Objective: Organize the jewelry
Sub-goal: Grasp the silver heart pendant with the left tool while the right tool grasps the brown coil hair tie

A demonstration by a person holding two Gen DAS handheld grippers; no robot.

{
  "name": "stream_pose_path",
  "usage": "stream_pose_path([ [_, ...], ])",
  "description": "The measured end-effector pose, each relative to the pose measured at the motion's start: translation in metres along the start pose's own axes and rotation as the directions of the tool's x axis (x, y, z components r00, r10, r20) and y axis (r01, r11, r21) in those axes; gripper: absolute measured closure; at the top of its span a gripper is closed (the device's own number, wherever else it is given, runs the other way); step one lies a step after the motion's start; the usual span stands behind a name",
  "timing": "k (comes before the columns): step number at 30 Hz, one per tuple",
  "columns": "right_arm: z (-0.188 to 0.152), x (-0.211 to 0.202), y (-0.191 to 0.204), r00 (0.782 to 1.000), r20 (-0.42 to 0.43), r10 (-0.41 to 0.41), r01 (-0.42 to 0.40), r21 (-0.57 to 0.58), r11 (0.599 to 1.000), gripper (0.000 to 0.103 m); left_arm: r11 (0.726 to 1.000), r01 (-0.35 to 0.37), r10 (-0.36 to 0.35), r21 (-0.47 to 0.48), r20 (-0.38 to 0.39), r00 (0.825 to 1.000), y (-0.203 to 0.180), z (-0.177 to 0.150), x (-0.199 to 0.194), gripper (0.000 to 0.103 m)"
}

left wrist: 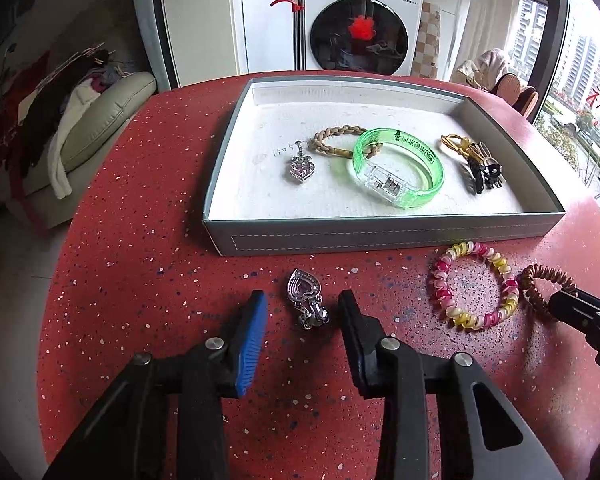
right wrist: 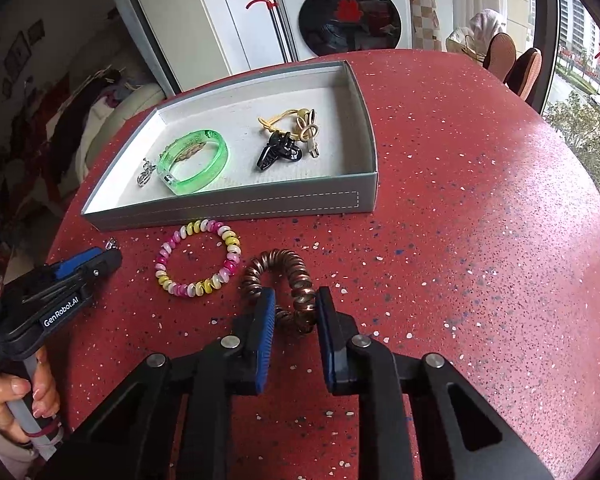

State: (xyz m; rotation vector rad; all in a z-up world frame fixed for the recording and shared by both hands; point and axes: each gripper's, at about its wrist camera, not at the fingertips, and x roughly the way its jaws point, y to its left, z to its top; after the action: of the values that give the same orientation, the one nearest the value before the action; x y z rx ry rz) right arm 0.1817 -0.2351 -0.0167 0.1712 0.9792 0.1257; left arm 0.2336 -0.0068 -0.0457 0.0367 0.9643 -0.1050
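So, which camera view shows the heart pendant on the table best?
The left wrist view: the heart pendant lies in full sight between the open fingers of the left gripper. In the right wrist view only a small silver bit shows beside that gripper's tip.

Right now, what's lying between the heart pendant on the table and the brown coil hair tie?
The pink-and-yellow spiral bracelet, seen in the left wrist view between pendant and hair tie.

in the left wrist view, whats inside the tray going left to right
heart pendant → braided tan band → green bangle → yellow cord with black clip, all inside the grey tray.
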Motion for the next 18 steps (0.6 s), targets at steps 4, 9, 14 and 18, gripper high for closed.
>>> stream_pose_path([
  [4, -0.001, -0.003, -0.005, 1.000, 0.003, 0.026, -0.026, 0.037, 0.999, 0.091, 1.000, 0.028, -0.028, 0.006, -0.001, 1.000, 0.002, -0.001, -0.002, 0.069],
  [9, -0.002, -0.013, -0.007, 0.999, 0.022, 0.036, -0.037, 0.043, 0.998, 0.091, 0.996, 0.088, -0.088, -0.027, 0.003, 0.996, 0.011, -0.005, -0.010, 0.069],
  [14, -0.001, -0.023, -0.007, 0.998, 0.043, 0.055, -0.057, 0.046, 0.997, 0.091, 0.993, 0.114, -0.113, -0.022, 0.029, 0.993, 0.017, -0.007, -0.026, 0.069],
  [18, -0.001, -0.029, -0.004, 0.996, 0.054, 0.071, -0.073, 0.038, 0.997, 0.091, 0.991, 0.130, -0.129, -0.018, 0.048, 0.991, 0.020, -0.005, -0.039, 0.069],
])
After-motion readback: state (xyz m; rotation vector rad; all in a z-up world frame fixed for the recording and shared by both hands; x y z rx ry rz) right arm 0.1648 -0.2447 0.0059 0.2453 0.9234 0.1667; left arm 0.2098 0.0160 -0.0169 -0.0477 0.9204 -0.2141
